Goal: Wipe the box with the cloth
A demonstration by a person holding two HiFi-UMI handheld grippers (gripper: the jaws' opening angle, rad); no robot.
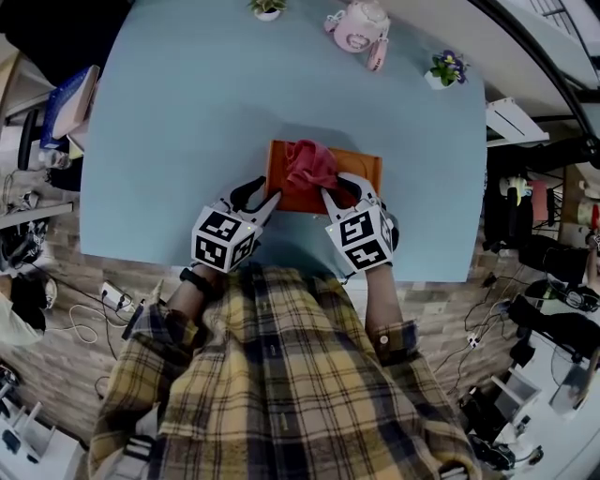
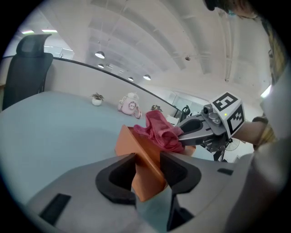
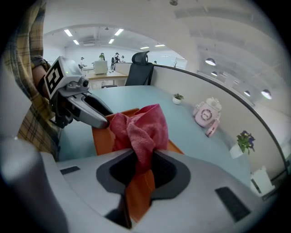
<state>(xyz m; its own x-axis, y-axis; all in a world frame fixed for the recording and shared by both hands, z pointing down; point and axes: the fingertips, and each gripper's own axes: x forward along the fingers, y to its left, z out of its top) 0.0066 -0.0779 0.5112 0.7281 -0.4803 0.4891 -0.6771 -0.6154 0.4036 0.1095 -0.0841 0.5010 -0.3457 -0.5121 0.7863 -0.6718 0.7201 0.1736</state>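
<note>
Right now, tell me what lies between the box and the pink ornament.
Nothing: bare blue table separates box and pink ornament, per the head view.

One table [image 1: 187, 122]. One orange box [image 1: 361, 169]. One pink cloth [image 1: 309, 164]. Two grippers: left gripper [image 1: 258, 195], right gripper [image 1: 342, 192]. Two potted plants: first plant [image 1: 267, 7], second plant [image 1: 446, 68]. One pink clock-like toy [image 1: 359, 26]. One office chair [image 3: 140, 68]. One person, plaid shirt [image 1: 281, 375].

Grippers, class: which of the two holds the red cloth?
The right gripper: its jaws pinch the red cloth on the orange box, whereas the left gripper clamps the box's near corner.
</note>
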